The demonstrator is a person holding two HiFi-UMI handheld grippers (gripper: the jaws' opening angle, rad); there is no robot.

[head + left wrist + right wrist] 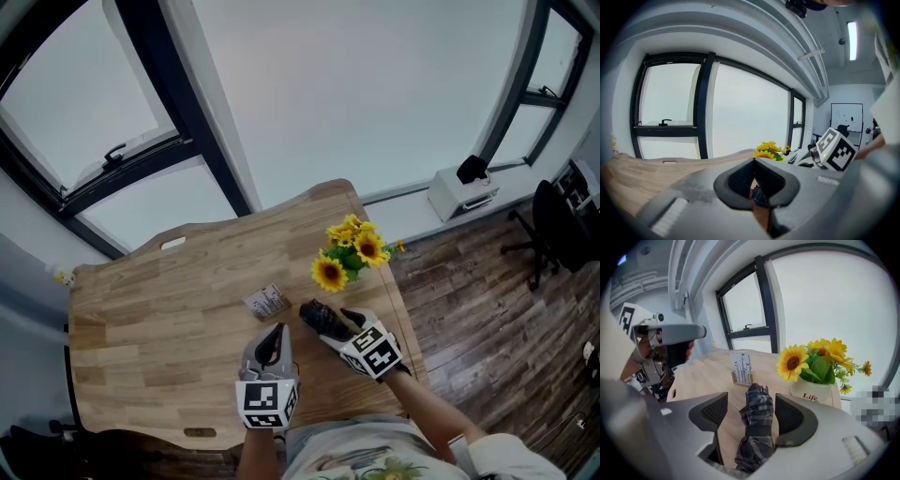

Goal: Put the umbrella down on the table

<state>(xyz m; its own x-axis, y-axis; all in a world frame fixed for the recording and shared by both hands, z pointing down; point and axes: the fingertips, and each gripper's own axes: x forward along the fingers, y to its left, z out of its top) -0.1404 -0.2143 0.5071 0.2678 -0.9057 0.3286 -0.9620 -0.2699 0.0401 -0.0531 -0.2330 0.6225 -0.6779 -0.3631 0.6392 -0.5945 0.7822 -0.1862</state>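
The right gripper (751, 404) spreads its fingers wide around the plaid umbrella (757, 427) lying on the bench (708, 376), not pinching it, while the left gripper (753, 161) keeps its fingers closed on nothing.

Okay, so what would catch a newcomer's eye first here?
The bright yellow sunflowers in a white pot near the right edge of the wooden table stand out first. Next comes the folded plaid umbrella, lying on the table between the open right tongs.

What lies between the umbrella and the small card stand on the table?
Nothing: in the head view only bare table separates the umbrella from the card stand.
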